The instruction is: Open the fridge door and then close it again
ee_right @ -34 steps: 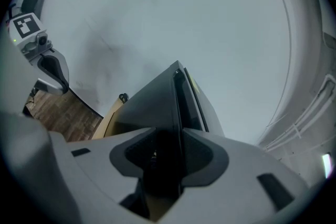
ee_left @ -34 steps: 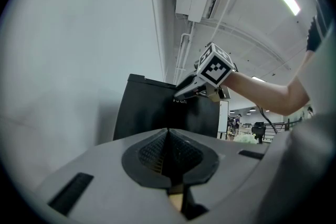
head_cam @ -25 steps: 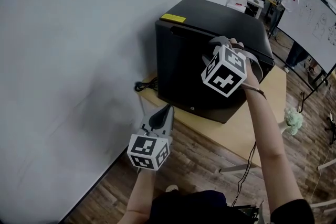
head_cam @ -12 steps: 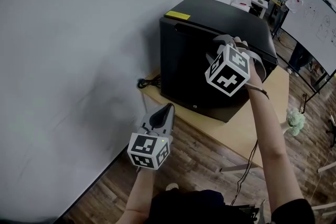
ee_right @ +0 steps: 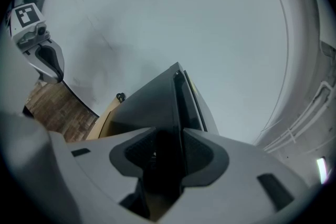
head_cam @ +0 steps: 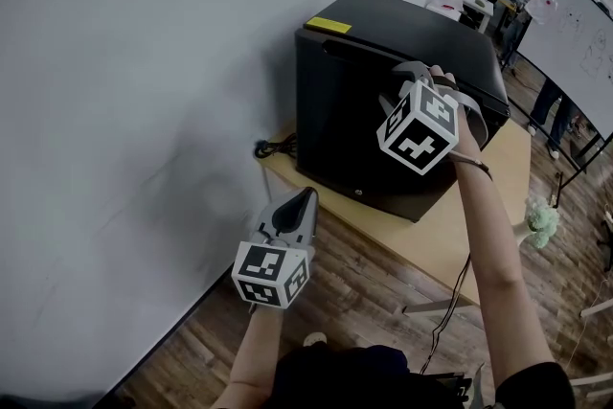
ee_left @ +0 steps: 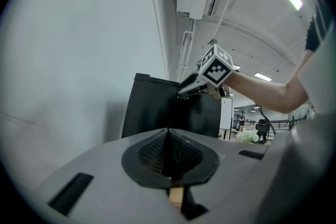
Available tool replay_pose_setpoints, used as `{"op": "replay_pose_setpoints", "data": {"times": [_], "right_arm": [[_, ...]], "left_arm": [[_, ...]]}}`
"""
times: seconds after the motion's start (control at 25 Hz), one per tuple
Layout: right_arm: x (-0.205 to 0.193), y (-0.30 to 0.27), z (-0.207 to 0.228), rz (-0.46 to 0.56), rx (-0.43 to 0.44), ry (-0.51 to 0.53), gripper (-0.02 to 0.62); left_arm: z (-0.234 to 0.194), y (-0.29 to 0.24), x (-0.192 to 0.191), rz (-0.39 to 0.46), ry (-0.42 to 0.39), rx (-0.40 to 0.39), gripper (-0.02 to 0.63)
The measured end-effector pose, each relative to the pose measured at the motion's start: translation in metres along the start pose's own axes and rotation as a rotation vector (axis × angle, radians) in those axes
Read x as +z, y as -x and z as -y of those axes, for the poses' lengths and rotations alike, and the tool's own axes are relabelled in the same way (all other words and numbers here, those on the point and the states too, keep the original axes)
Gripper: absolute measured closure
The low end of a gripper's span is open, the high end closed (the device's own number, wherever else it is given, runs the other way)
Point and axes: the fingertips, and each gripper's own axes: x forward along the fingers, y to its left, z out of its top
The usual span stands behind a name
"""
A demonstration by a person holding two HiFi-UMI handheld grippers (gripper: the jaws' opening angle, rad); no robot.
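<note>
A black mini fridge (head_cam: pixel 354 124) stands on a wooden table (head_cam: pixel 479 235) against the white wall; its door faces me. My right gripper (head_cam: pixel 408 72) is at the door's top edge, with one jaw on each side of it. In the right gripper view the dark door edge (ee_right: pixel 157 99) fills the gap between the pads, and the right gripper (ee_right: pixel 177 134) is shut on it. Whether the door stands ajar I cannot tell. My left gripper (head_cam: pixel 304 198) hangs low and left of the table, apart from the fridge (ee_left: pixel 152 107). The left gripper (ee_left: pixel 168 132) is shut with nothing in it.
A yellow sticker (head_cam: pixel 329 25) marks the fridge's top corner. A black cable (head_cam: pixel 273 148) lies on the table by the wall. A whiteboard (head_cam: pixel 575 24), desks and people are at the far right. Pale flowers (head_cam: pixel 539 217) sit beyond the table, above wooden floor (head_cam: pixel 364 302).
The head view has drifted slightly, so the fridge sits a little further right in the picture. Both grippers keep their places and their jaws look the same.
</note>
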Motion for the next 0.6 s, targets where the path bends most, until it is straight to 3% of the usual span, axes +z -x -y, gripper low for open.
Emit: {"op": "replay_pose_setpoints", "data": {"times": [0.36, 0.6], "right_arm": [[0.002, 0.006, -0.003, 0.016, 0.006, 0.013, 0.459], [0.018, 0.067, -0.040, 0.172, 0.110, 0.063, 0.456]], "left_arm": [[-0.003, 0.004, -0.002, 0.001, 0.008, 0.013, 0.600], [0.003, 0.014, 0.000, 0.002, 0.006, 0.016, 0.600]]}}
